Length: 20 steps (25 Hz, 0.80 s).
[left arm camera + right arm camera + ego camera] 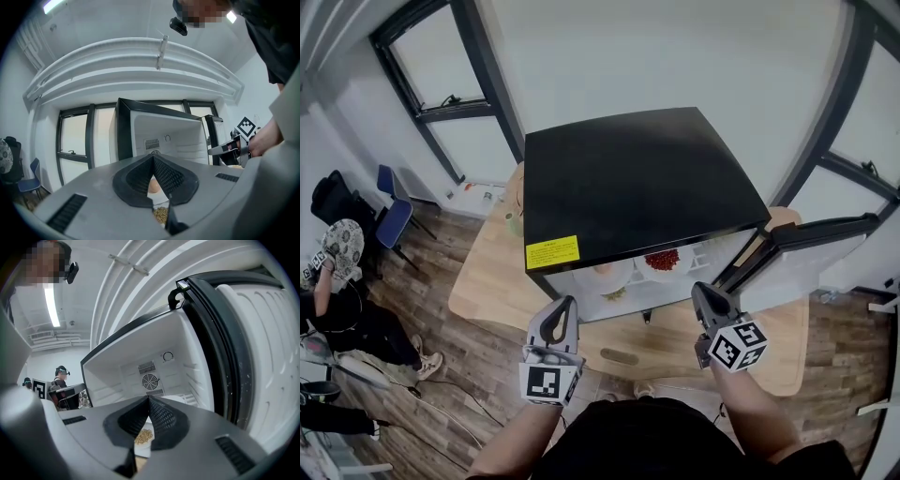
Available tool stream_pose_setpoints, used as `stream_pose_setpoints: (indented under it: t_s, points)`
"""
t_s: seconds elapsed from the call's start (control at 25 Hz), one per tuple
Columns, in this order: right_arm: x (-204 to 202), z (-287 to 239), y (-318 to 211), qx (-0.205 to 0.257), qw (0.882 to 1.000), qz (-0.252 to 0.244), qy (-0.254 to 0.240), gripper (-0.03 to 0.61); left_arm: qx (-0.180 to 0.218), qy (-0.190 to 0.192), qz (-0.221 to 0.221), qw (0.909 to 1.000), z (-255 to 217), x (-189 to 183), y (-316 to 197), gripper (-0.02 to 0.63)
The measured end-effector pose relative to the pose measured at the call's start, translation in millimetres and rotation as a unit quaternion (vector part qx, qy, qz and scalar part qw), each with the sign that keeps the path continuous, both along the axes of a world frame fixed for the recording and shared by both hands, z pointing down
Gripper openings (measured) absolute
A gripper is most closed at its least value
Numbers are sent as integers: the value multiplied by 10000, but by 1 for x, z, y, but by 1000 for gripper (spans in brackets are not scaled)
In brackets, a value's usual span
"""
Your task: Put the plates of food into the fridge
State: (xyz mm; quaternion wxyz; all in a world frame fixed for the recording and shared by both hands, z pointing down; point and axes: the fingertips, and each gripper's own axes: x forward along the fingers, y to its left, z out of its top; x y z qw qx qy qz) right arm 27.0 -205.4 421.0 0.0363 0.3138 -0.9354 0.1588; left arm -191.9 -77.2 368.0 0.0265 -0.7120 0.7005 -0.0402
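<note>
2 round white plates sit side by side inside the open fridge (637, 178), just under its front edge. The plate of red food (662, 274) lies toward the door side and the plate with a pale rounded lump (621, 277) is beside it. A plate of tan, grainy food (143, 446) shows lower in the fridge's opening. The fridge is a boxy cabinet with a smooth, glossy black top and a rectangular yellow label (552, 251) near its front corner on the left gripper's side. Its white moulded lining has ribbed side walls and a round fan grille (150, 381) in the back wall. The door (811, 251), black-rimmed with a white moulded inner face, stands swung wide on the right gripper's side. In front of the fridge, the left gripper (562, 307) and the right gripper (706, 292), both grey plastic with ribbed black pads, are clear of the plates. Each has its jaws pressed together at the tips, pinching nothing. The fridge stands on a pale wooden table (483, 281) with rounded corners, over a wood-plank floor (450, 375). A blue chair (392, 220) stands well off from the fridge, beyond the table.
</note>
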Motion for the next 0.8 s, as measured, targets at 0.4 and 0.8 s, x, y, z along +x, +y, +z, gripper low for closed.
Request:
stream_pose_setpoints:
  t_s: [0.4,0.8]
  points:
    - [5,-1,-5,78,9999,67,18,23,139,59,-84,9998,-2,0,7,4]
    - [4,-2,-6,39,9996,243,-129,23,91,-83,-67,9999,-5,-9,25,5]
